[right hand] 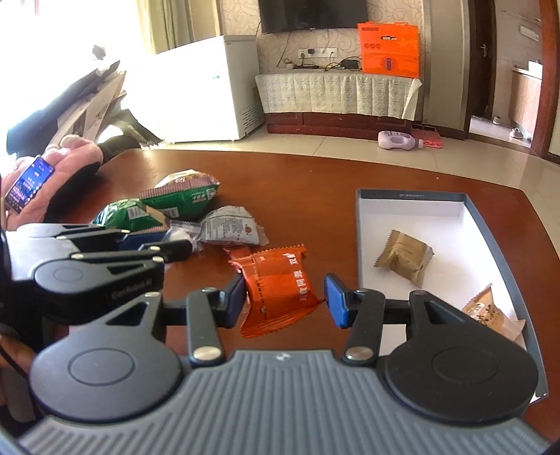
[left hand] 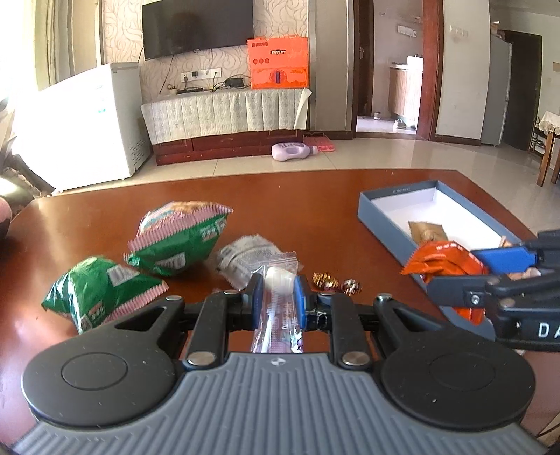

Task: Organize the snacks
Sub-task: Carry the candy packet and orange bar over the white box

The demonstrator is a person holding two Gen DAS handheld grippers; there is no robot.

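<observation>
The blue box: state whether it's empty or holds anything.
Not empty. The open blue box holds a brown packet in the middle and a tan packet at its near corner; the rest shows bare white floor.

Perhaps "DA" on the right tongs [left hand: 455, 271].

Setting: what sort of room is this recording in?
Most likely a home living room: a wall-mounted TV above a cloth-draped cabinet, a chest freezer beside it, and a wooden table in front.
</observation>
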